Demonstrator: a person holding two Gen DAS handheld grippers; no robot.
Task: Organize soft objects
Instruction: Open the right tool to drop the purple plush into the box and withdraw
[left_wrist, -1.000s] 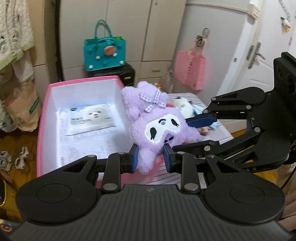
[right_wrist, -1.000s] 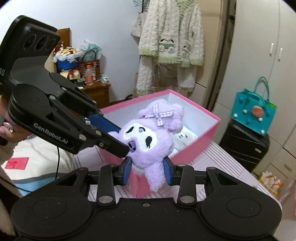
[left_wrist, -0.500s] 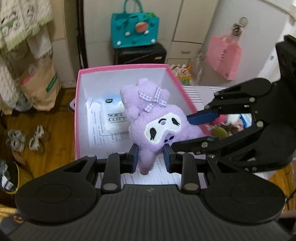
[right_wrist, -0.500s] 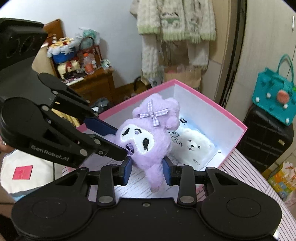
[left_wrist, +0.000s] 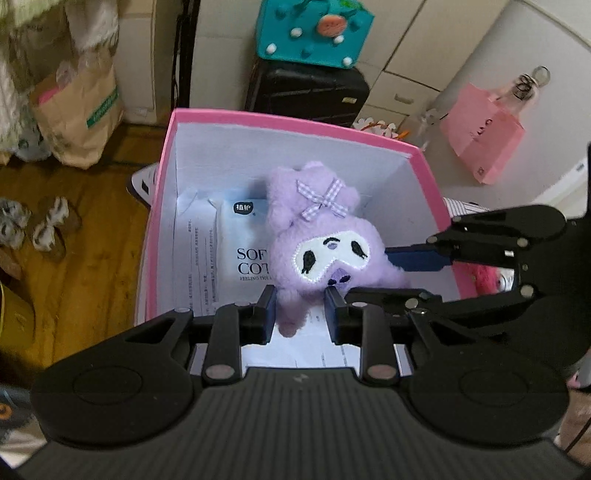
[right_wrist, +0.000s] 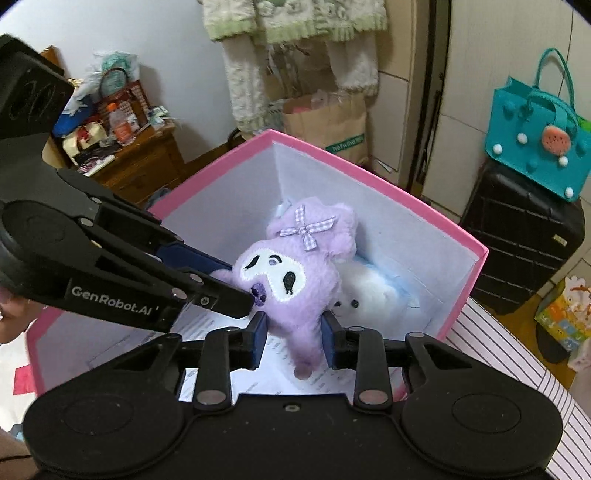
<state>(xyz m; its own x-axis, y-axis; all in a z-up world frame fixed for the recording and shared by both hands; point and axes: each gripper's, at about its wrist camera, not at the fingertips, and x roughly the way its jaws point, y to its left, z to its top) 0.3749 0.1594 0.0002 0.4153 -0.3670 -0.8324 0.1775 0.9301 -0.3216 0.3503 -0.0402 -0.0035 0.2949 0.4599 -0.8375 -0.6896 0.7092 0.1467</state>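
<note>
A purple plush toy (left_wrist: 321, 247) with a white face patch and a checked bow hangs inside the open top of a pink box (left_wrist: 164, 206), held from two sides at once. The left gripper (left_wrist: 301, 314) pinches one dangling limb of the toy between its blue pads, the jaws narrow and closing on the plush. The right gripper (right_wrist: 291, 341) clamps a second limb in the same manner, its jaws likewise narrow and closing with the plush between them. In the left wrist view the right gripper enters over the box's right wall, its blue finger touching the side of the toy's head; in the right wrist view the left gripper, marked with a maker's name, crosses the box's near-left wall and meets the toy at its face. On the white floor of the box, under and behind the toy, lies a pale blue tissue pack (left_wrist: 240, 243) with dark lettering and a white bear print; beside it, a printed paper sheet (left_wrist: 195, 258) covers the box floor. Beyond the far wall of the box stands a black suitcase (left_wrist: 310, 92) bearing a teal tote bag (left_wrist: 314, 33). A brown paper bag (left_wrist: 81, 110) rests on the wooden floor off the box's far-left corner, and a pink bag (left_wrist: 484, 136) hangs off its far-right corner. The box sits on a striped surface (right_wrist: 517, 369).
</note>
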